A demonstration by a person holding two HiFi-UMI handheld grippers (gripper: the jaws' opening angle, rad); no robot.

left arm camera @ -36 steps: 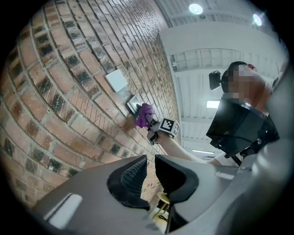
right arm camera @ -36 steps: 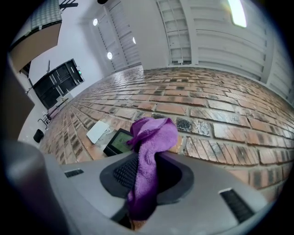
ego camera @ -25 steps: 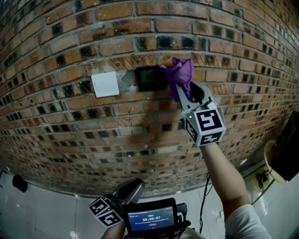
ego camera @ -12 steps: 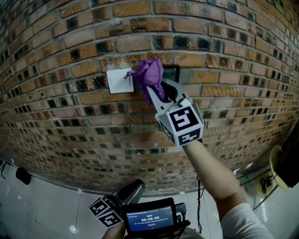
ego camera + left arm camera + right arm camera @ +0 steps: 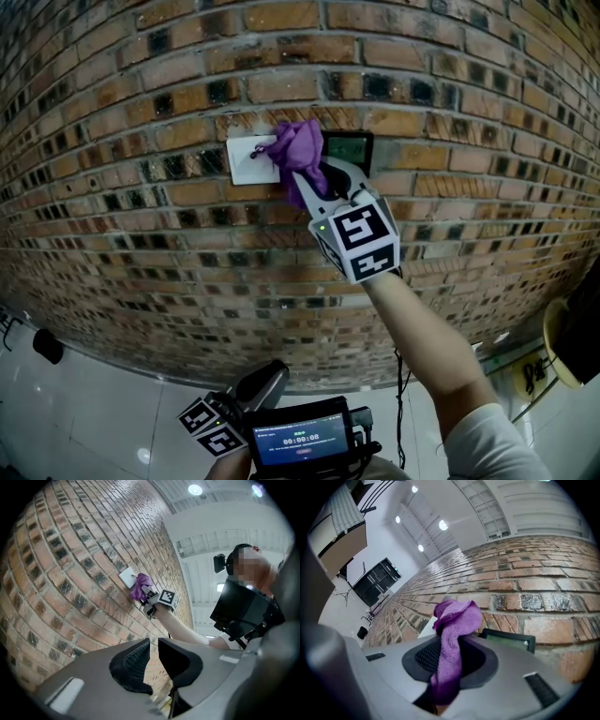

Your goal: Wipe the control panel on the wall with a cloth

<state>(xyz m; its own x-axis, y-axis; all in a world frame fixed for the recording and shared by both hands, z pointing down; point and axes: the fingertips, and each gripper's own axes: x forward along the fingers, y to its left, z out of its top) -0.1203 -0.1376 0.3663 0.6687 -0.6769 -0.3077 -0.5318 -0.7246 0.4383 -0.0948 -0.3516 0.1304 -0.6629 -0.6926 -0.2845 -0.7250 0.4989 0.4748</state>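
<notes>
A purple cloth (image 5: 300, 150) is pinched in my right gripper (image 5: 317, 178), which is shut on it and presses it against the brick wall. The bunched cloth covers the left edge of the dark control panel (image 5: 353, 150) and the right edge of a white wall plate (image 5: 246, 159). In the right gripper view the cloth (image 5: 452, 634) hangs between the jaws, with the panel (image 5: 508, 640) just behind to the right. My left gripper (image 5: 265, 380) is held low, far from the wall. Its jaws (image 5: 153, 644) stand close together with nothing between them.
The brick wall (image 5: 141, 244) fills the head view. A small screen with a timer (image 5: 302, 442) sits by the left gripper. Cables (image 5: 405, 394) hang below the right arm. A dark screen edge (image 5: 583, 328) and a yellowish object (image 5: 558, 342) lie at far right.
The right gripper has carried the cloth leftward across the control panel, from its right edge to its left edge by the white plate. The left gripper has stayed low.
</notes>
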